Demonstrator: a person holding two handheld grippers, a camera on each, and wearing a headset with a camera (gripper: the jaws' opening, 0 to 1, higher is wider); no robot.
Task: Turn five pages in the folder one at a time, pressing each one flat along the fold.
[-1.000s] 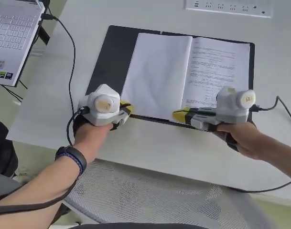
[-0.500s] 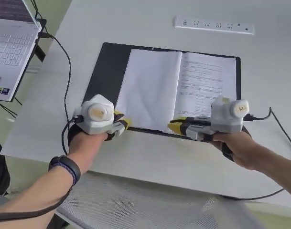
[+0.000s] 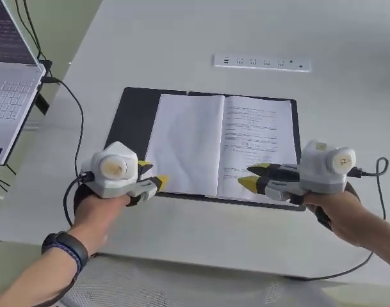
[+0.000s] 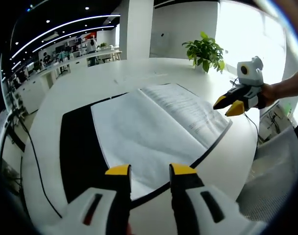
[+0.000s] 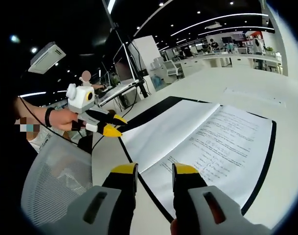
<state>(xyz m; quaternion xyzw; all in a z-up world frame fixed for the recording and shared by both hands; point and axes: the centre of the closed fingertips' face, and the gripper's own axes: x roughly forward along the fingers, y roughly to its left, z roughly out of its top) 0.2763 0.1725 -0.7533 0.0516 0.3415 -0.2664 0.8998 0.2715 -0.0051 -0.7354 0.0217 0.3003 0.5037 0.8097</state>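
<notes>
1. Nearest me is the mesh chair point(image 3: 182, 284), tucked below the near edge of the white table point(image 3: 201, 224). There is a dark wristband point(image 3: 66, 246) on the left arm.
2. Left gripper point(image 4: 150, 171) — jaws spread with a clear gap and nothing between them. The tips sit at the near edge of the folder point(image 3: 130, 118), by the near left corner of the blank page point(image 3: 185, 144). I cannot tell whether they touch the paper.
3. Right gripper point(image 5: 155, 170) — jaws parted as well, with nothing in them. In the head view it points leftward across the near part of the printed page point(image 3: 255, 134), with its tips a little right of the fold. I cannot make out contact with the sheet.
4. The folder lies open on the table, just beyond both grippers and between them. Its black cover shows as a wide band on the left and a thin border along the other sides.
5. The blank page lies left of the fold and the printed page right of it. Both look close to flat.
6. A black cable point(image 3: 79, 128) curves along the table's left side from the left gripper toward the laptop point(image 3: 9, 96), which stands open at the far left.
7. Beyond the folder and well apart from it, a white power strip point(image 3: 262, 62) lies on the table.
8. Farthest off, in the left gripper view, a green plant point(image 4: 205, 49) stands past the table's end.
</notes>
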